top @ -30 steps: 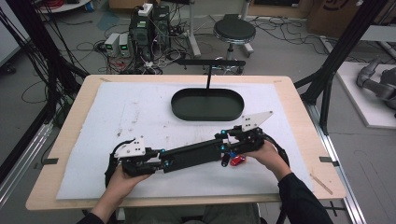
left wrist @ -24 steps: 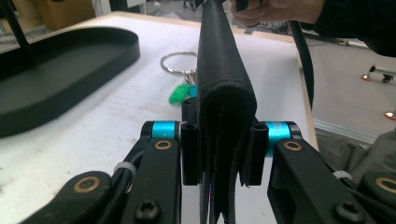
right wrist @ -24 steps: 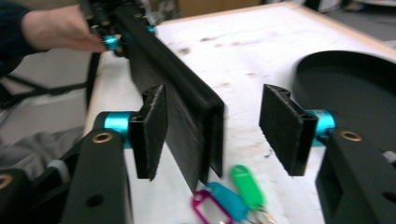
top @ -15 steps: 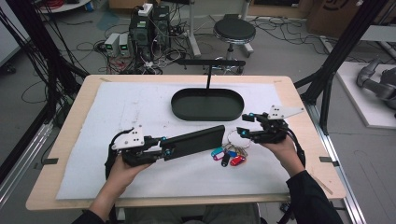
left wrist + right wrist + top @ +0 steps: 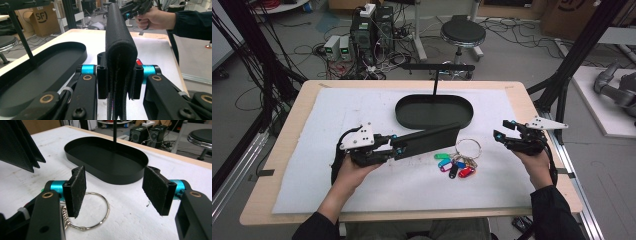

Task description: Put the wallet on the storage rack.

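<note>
left gripper (image 5: 398, 146) clamped on a black pouch (image 5: 429, 140): flat, long, matte, textured fabric, looks like several folded layers w/ a rounded edge seen end-on in left gripper view (image 5: 120, 47). pads squeeze it from both sides near one end; rest sticks out toward bench centre, held off the white mat (image 5: 337, 120), slightly tilted up at the far end. far tip of pouch hangs just above/near the key ring.

right gripper (image 5: 503, 134) off to the right side of the bench (image 5: 302, 107), well apart from pouch. its jaws have just been opening, now stand wide, nothing between the pads (image 5: 77, 190).

key ring (image 5: 468, 148) w/ coloured tags (image 5: 454, 165) (green, blue, pink, red, black) lies on mat between the two grippers, nearer the pouch tip; ring also visible behind the pads in right gripper view (image 5: 98, 206).

black oval tray (image 5: 434, 111) w/ upright post at back, further up the mat, apart from pouch & keys.
</note>
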